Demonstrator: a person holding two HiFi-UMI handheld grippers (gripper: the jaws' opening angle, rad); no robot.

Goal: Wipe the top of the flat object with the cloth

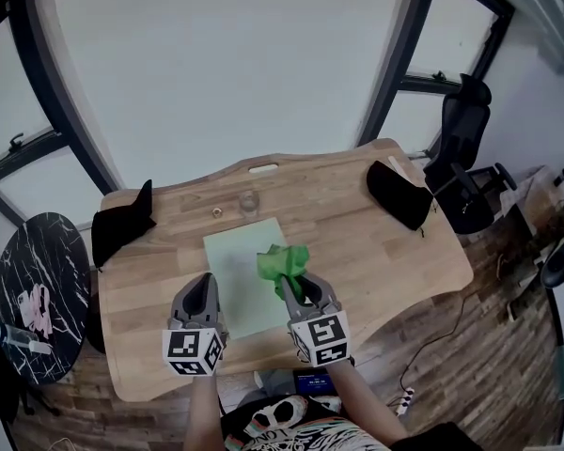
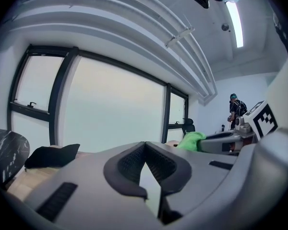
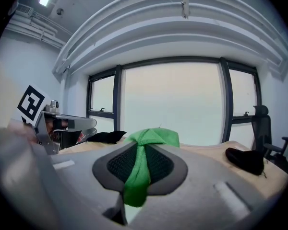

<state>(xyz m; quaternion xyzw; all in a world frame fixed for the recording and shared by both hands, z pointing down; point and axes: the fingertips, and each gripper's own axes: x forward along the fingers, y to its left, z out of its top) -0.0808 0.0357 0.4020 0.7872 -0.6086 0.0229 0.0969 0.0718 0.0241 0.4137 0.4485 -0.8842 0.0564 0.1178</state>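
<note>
Left claw [image 2: 145,150] — pads pressed together, nothing between them. Right claw [image 3: 140,169] — pinching the green cloth [image 3: 156,136], which bunches beyond the tips and hangs below the pads. Only the head view shows the flat pale-green mat [image 1: 233,256], lying mid-counter [image 1: 385,252] toward the near edge, with both claws over its near end. Only the left gripper view shows a person [image 2: 237,109] standing far off.

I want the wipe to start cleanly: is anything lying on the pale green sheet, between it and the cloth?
Nothing visible. The right gripper holds the green cloth above the right edge of the pale green sheet, whose top is bare. The glass and small ring stand on the table beyond its far edge.
</note>
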